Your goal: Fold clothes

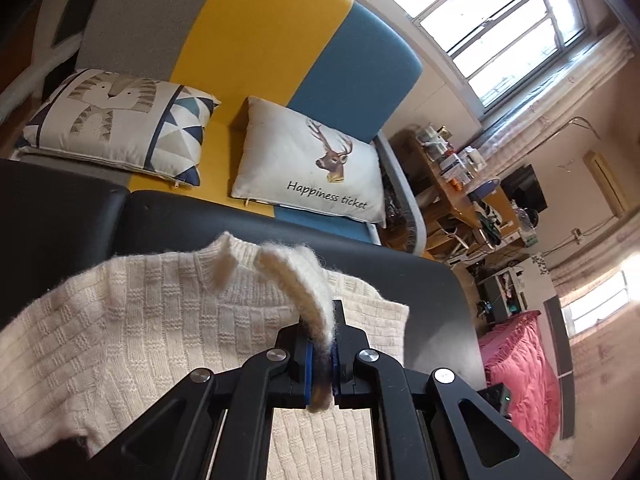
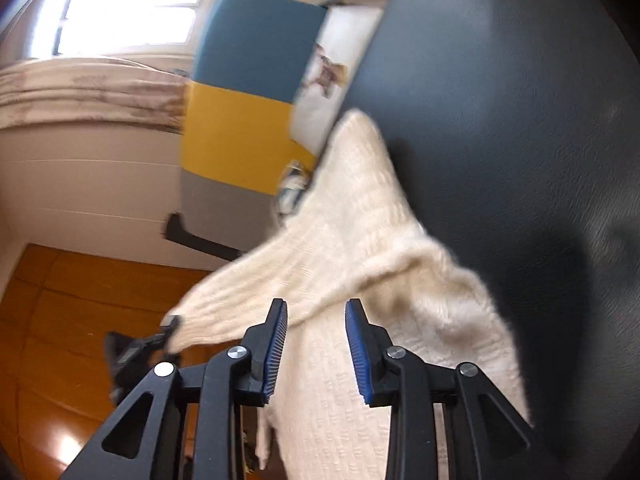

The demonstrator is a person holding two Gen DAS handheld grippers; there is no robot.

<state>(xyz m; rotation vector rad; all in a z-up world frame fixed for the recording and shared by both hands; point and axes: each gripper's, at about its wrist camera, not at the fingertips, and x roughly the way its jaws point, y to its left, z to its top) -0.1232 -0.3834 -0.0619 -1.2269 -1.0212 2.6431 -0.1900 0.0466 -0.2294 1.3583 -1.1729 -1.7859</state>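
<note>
A cream knit sweater (image 1: pixel 132 332) lies on a dark round table (image 1: pixel 432 280), its collar toward the sofa. My left gripper (image 1: pixel 322 354) is shut on a fold of the sweater's edge, which curls up from between the blue pads. In the right wrist view the same sweater (image 2: pixel 360 216) drapes across the dark table (image 2: pixel 500 120), with one part hanging over the table edge. My right gripper (image 2: pixel 316 344) is open, its blue pads on either side of a ridge of the knit fabric, not pinching it. The left gripper (image 2: pixel 170 326) shows dimly at the sweater's far corner.
Beyond the table stands a grey, yellow and blue sofa (image 1: pixel 256 40) with a cat pillow (image 1: pixel 116 120) and a deer pillow (image 1: pixel 308 160). A cluttered desk (image 1: pixel 460 176) and a pink-covered bed (image 1: pixel 520 368) are at the right. Orange wood floor (image 2: pixel 60 320) lies beside the table.
</note>
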